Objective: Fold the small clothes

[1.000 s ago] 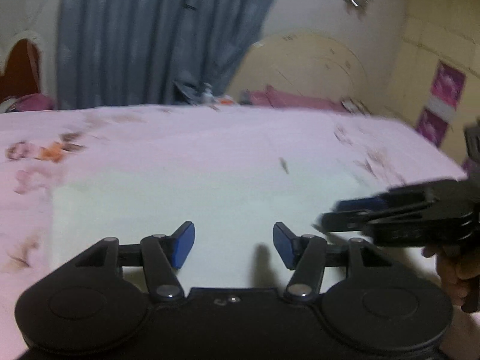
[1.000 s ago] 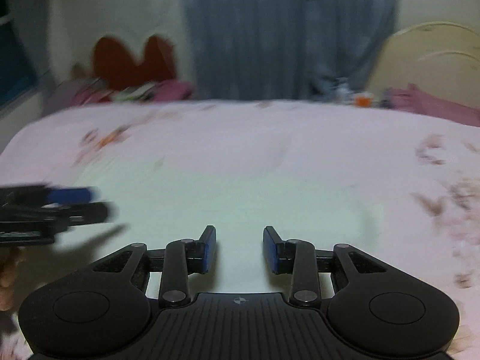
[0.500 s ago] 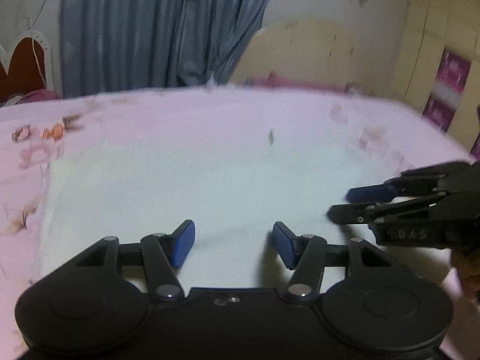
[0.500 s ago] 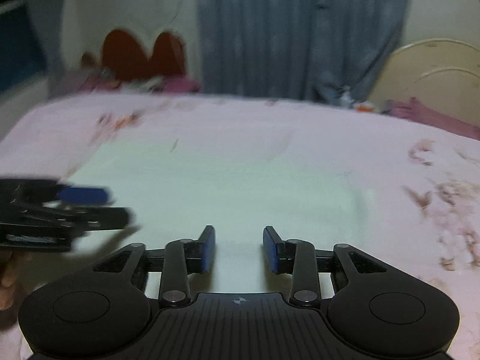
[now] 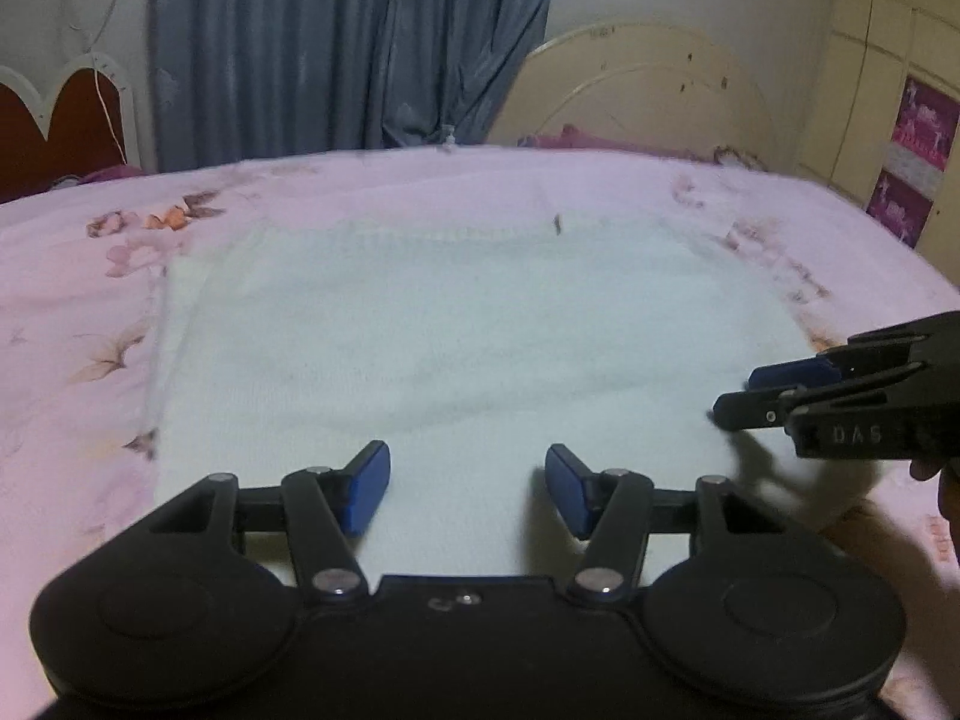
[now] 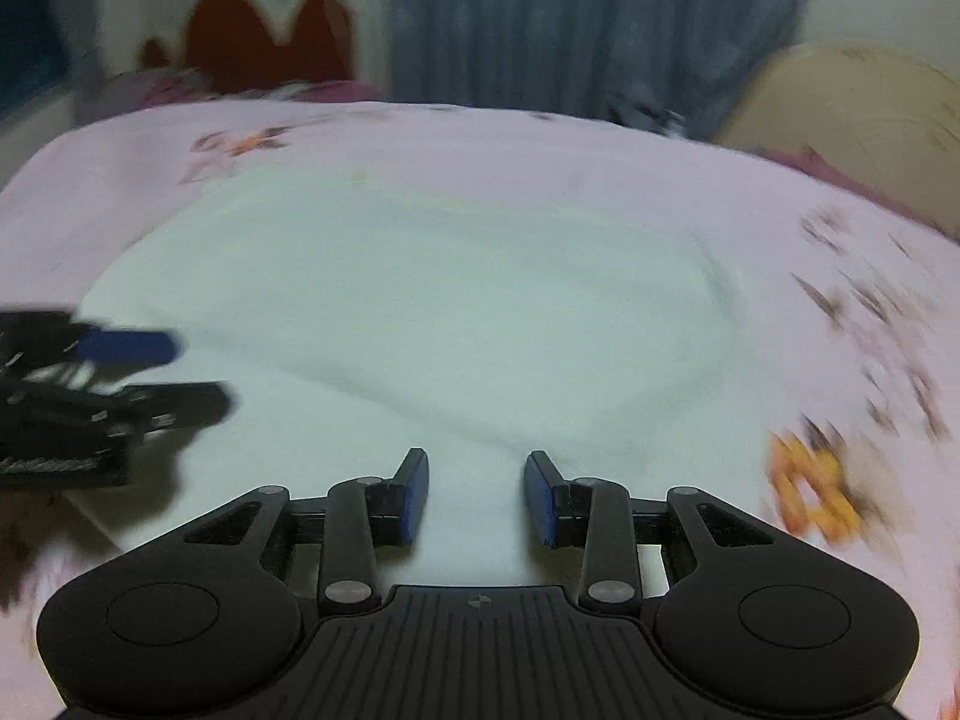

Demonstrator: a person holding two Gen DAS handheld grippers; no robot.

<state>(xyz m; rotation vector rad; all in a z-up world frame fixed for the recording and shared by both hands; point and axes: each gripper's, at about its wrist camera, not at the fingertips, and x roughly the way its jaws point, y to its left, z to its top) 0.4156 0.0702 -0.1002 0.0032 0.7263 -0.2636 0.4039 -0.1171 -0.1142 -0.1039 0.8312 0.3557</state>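
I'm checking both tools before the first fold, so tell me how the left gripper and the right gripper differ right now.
The left gripper stands wider open than the right gripper, whose jaws leave a narrower gap. The left gripper's body is smooth on top, while the right gripper's is ribbed. The left wrist view is fairly sharp; the right wrist view is blurred. Both are open, empty, blue-padded, and sit low over the near edge of the white cloth on the pink floral bedsheet.

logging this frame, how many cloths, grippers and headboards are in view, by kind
white cloth, spread on the pink floral bedsheet: 1
grippers, left gripper and right gripper, both open and empty: 2
headboards, cream headboard and red headboard: 2
total: 5
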